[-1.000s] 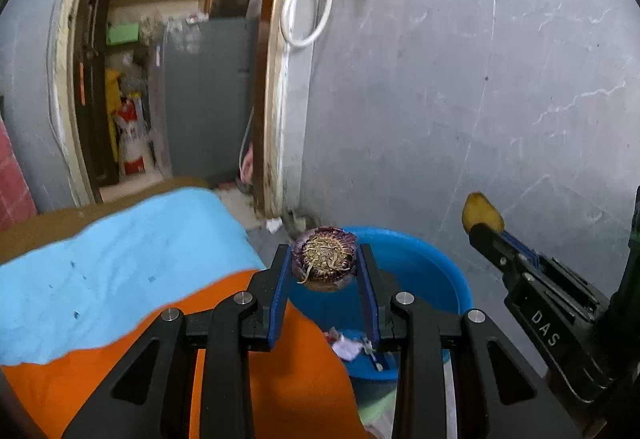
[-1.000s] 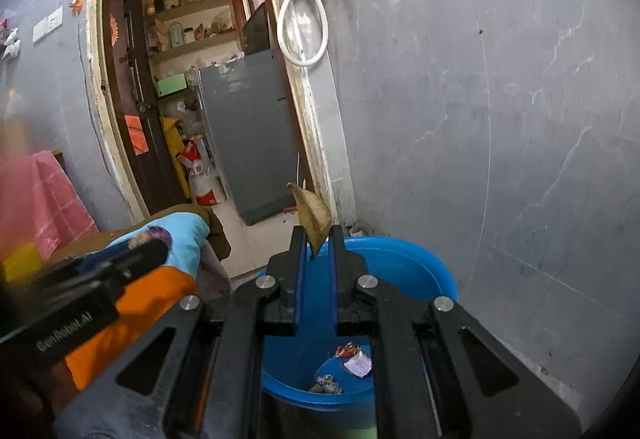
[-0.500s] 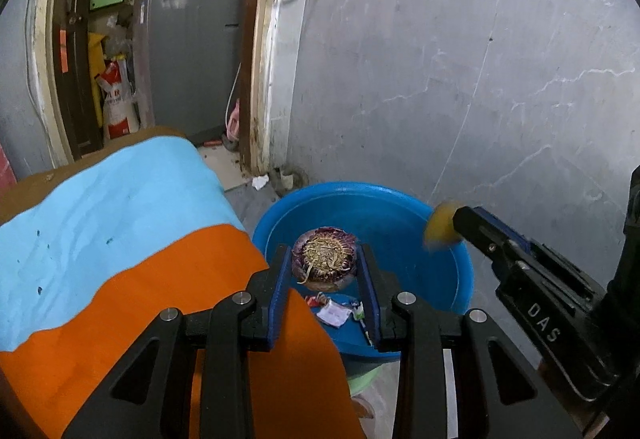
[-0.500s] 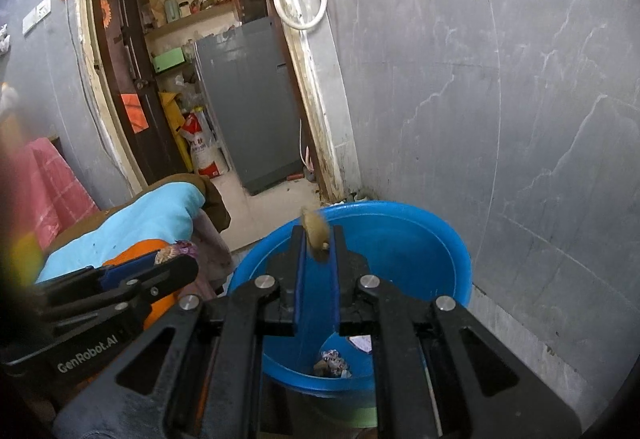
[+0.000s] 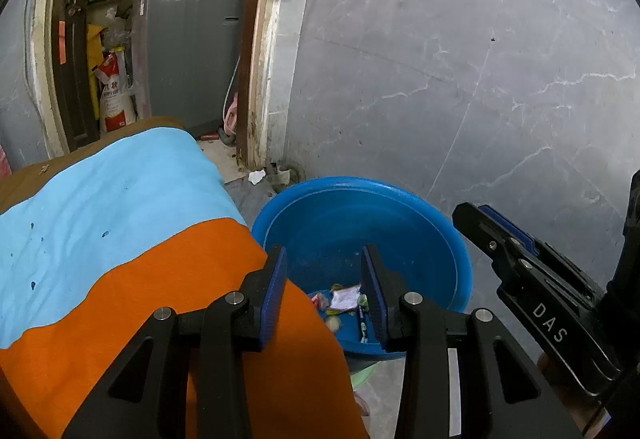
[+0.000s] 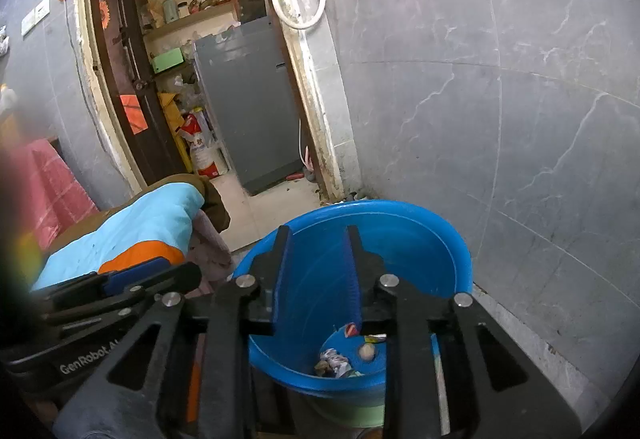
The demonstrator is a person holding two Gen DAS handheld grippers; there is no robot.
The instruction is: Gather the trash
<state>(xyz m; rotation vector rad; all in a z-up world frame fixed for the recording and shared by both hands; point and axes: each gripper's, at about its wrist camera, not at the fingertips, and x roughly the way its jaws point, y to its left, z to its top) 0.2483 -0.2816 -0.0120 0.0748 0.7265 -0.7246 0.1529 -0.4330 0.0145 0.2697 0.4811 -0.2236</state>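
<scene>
A blue plastic basin (image 5: 400, 199) stands on the floor by the grey wall, with wrappers and scraps of trash (image 5: 346, 295) on its bottom. My left gripper (image 5: 323, 253) hangs over the basin's near rim, its jaws opening with nothing between them. In the right wrist view the same basin (image 6: 420, 223) lies below my right gripper (image 6: 317, 235), whose jaws are also opening and hold nothing. A small pale round piece (image 6: 367, 351) and a crumpled wrapper (image 6: 334, 359) lie in the bottom. Each gripper shows in the other's view: the right gripper (image 5: 474, 213), the left gripper (image 6: 176, 271).
An orange and light blue cloth (image 5: 120, 239) covers a surface just left of the basin. The grey tiled wall (image 5: 480, 59) rises right behind it. A doorway (image 6: 192, 99) at the back left opens onto a grey cabinet (image 6: 248, 111) and shelves.
The round purple-brown piece has left the left jaws and the yellowish scrap has left the right jaws. Both pairs of jaws have widened. The left gripper sank towards the basin.
</scene>
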